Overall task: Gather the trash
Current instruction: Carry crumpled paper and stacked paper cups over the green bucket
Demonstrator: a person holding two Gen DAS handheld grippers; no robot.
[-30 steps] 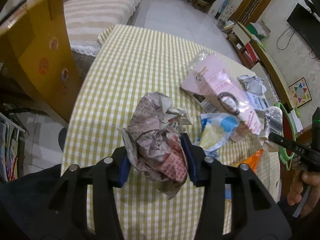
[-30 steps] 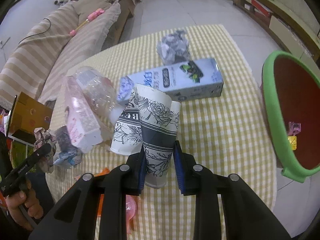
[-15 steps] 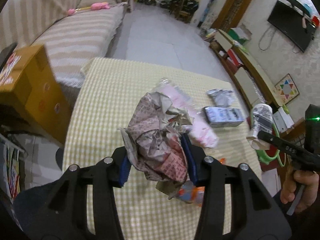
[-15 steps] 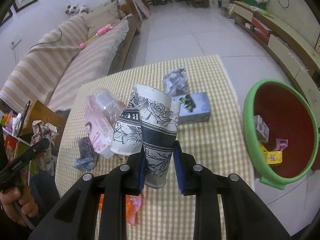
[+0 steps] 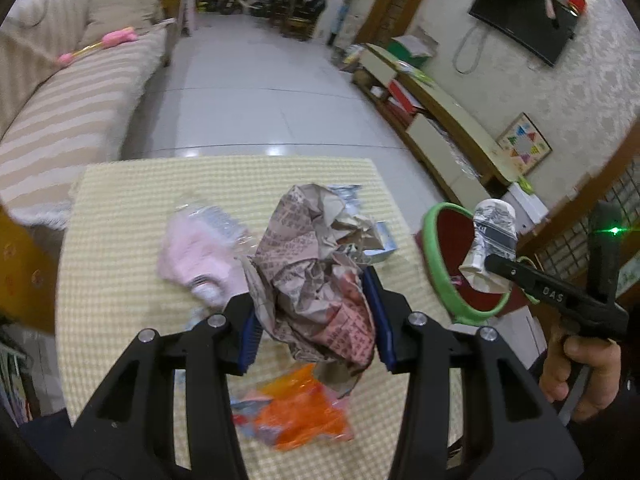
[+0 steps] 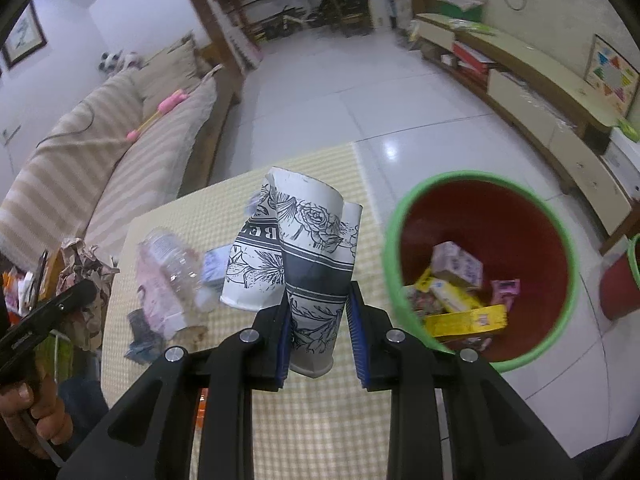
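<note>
Rising off the table, both tools stay clamped: newspaper wad, paper cups.

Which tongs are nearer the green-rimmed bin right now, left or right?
Right. The right tongs, shut on the crushed paper cups, sit beside the bin. The left tongs, gripping crumpled newspaper, are over the table, farther off.

A table covered in a yellow-and-white checked cloth carried the litter. On it lay a pink packet with a clear plastic bottle against it, a small white carton towards the far right corner, and an orange wrapper at the near edge — blurred. A small dark wrapper sat near the pink packet. Beside the table, on the tiled floor, stood a green-rimmed red bin holding boxes and wrappers.
</note>
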